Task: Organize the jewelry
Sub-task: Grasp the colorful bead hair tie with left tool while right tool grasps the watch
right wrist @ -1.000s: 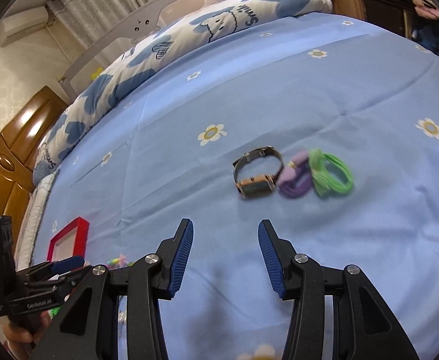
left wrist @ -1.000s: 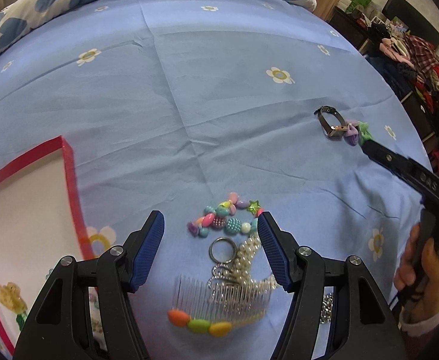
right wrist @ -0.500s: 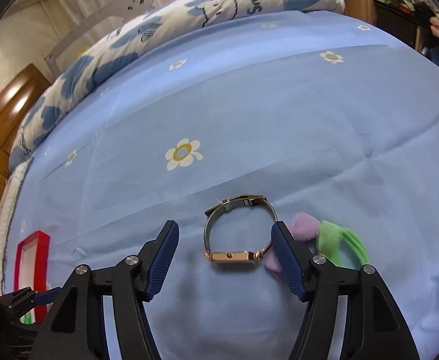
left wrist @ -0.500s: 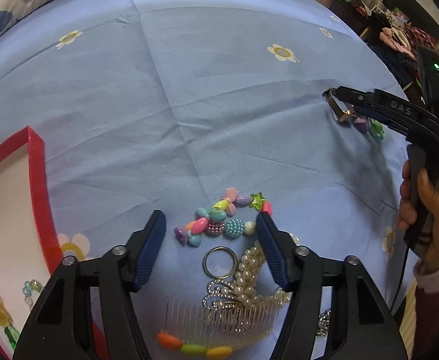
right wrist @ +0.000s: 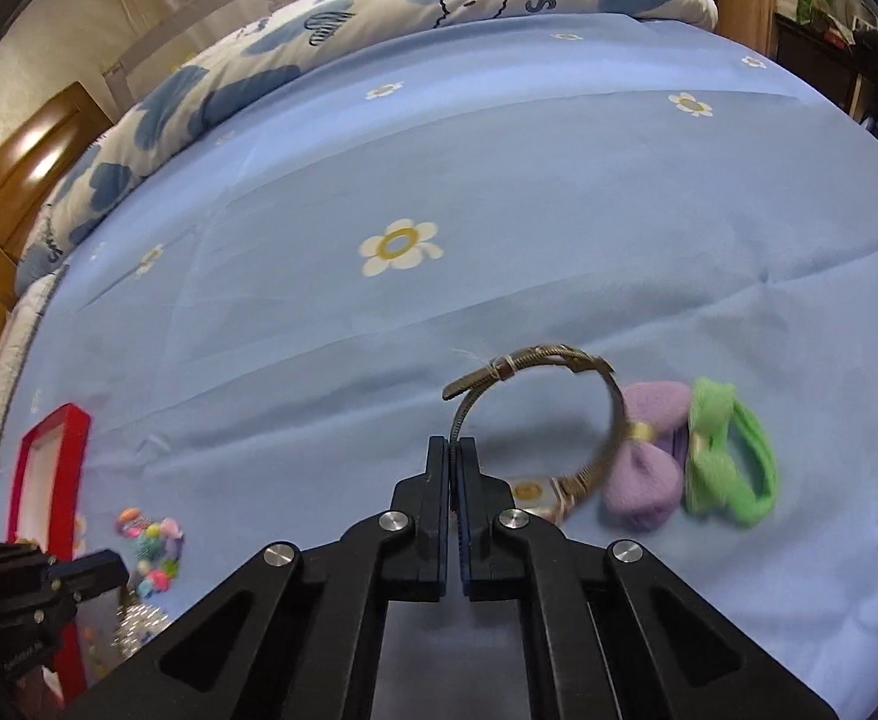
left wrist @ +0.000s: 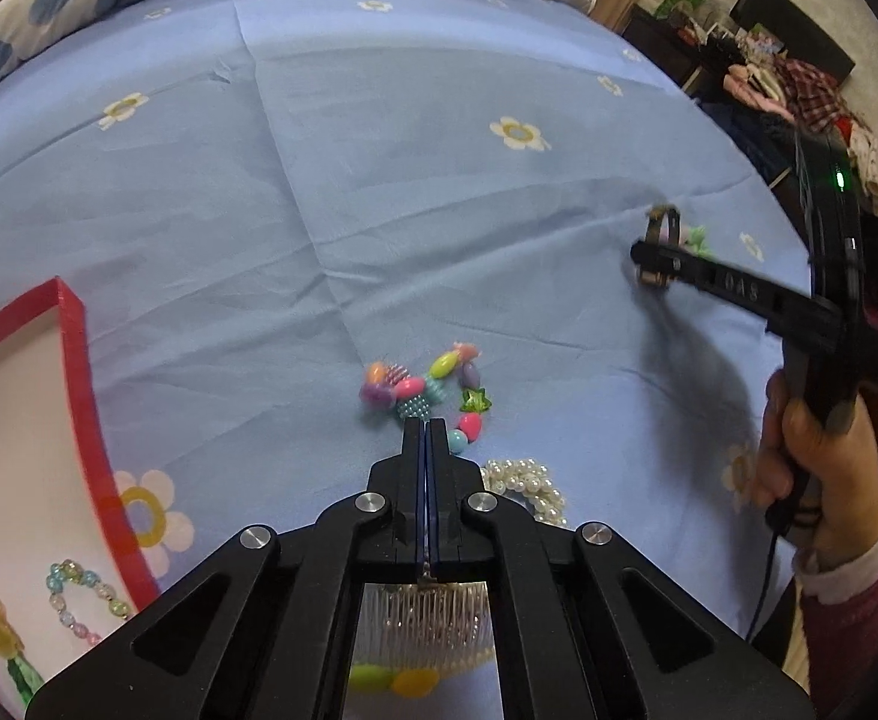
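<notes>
Black left gripper (left wrist: 425,423) is clamped together, its tips at the near edge of the multicoloured bead bracelet (left wrist: 432,387) on the blue bedsheet (left wrist: 378,192); whether it holds a bead cannot be told. A pearl bracelet (left wrist: 526,489) lies just right. Left, the red-rimmed box (left wrist: 72,360). Farther right, the right gripper (right wrist: 452,450) pinches the wristwatch (right wrist: 553,414) strap beside purple bow (right wrist: 649,468) and green bow (right wrist: 727,456).
</notes>
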`<state>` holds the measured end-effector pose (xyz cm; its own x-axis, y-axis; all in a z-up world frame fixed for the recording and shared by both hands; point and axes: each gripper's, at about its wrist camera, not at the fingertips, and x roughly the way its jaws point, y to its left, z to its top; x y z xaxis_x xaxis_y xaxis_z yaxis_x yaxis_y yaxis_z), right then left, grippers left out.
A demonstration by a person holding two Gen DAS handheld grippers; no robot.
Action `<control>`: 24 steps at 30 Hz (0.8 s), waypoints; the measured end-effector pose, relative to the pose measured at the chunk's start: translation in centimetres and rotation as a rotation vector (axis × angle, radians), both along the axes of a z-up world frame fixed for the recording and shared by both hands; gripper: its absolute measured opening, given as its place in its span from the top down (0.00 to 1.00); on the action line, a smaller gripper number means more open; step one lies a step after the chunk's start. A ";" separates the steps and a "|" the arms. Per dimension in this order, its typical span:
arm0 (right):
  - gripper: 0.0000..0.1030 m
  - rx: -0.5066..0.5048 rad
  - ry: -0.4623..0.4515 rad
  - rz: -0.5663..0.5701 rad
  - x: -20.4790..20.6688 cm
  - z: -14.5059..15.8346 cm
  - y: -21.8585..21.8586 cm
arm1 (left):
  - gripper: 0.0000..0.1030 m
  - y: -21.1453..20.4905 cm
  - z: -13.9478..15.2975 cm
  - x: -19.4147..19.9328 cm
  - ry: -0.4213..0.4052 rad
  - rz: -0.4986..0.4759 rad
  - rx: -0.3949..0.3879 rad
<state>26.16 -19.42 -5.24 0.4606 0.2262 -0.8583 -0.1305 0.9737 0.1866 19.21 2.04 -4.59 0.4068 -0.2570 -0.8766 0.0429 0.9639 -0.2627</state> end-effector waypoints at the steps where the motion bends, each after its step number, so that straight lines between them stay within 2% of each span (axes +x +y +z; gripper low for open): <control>1: 0.98 0.010 -0.001 0.001 -0.3 0.1 0.0 | 1.00 0.3 0.2 -0.2 -0.006 0.003 -0.006; 9: 0.98 0.146 -0.008 0.022 -3.8 2.2 0.7 | 1.00 1.4 2.2 -1.7 -0.060 0.013 -0.028; 12: 0.98 0.200 -0.007 0.029 -5.5 2.8 1.1 | 0.98 1.6 1.8 -0.9 -0.026 0.028 -0.033; 13: 0.98 0.213 -0.005 0.031 -5.9 2.9 1.3 | 0.94 1.7 1.4 -0.8 -0.007 0.035 -0.031; 15: 0.98 0.237 -0.003 0.032 -6.8 3.0 1.6 | 0.63 1.9 0.7 -0.4 0.017 0.047 -0.034; 17: 0.98 0.257 -0.005 0.033 -7.8 3.2 2.0 | 0.48 1.7 0.2 0.0 0.015 0.047 -0.030; 22: 0.98 0.288 0.006 0.028 -9.2 2.9 2.4 | 0.48 0.1 -1.2 1.9 0.030 0.026 0.021; 23: 0.98 0.294 0.009 0.026 -9.5 2.8 2.4 | 0.52 -0.3 -1.6 2.1 0.033 0.021 0.037; 24: 0.98 0.299 0.012 0.024 -9.7 2.7 2.5 | 0.74 -0.6 -2.0 2.4 0.039 0.016 0.052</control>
